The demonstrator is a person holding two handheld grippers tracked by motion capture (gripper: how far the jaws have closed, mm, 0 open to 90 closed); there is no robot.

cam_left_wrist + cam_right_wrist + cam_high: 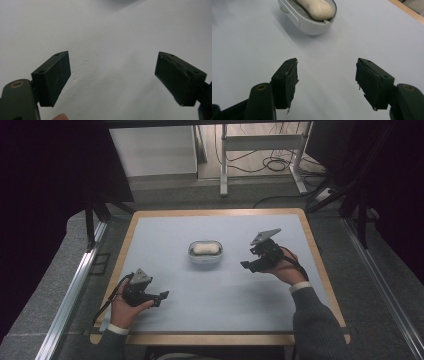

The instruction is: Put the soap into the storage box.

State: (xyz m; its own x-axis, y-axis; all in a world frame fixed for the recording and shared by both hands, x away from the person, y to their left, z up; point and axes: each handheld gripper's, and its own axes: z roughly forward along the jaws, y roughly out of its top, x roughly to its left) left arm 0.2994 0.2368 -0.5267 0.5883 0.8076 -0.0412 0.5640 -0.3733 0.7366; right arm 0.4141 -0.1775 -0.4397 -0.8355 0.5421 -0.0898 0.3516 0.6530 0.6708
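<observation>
**Soap in its dish, both grippers apart and empty**

A pale, cream-coloured bar of soap [204,249] is seen lying in a white oval soap dish [192,256] with rounded ends. The bar is smooth and elongated, and ribbed grooves can be made out in the dish floor beside it in the right gripper view. The dish is set near the middle of the light blue table mat [225,295], which is framed by a wooden edge.

The right gripper [246,265] is held just to the right of the dish, near it but not touching, and is pointed towards it. Its jaws are spread apart with nothing but bare mat between them; in the right gripper view the dish [312,26] and soap [318,8] are shown ahead of the jaws and a little to their left, clear of the tips.

The left gripper [162,297] is held at the near left of the mat, well apart from the dish. Its jaws are likewise parted wide over bare mat [112,50], with nothing gripped.
</observation>
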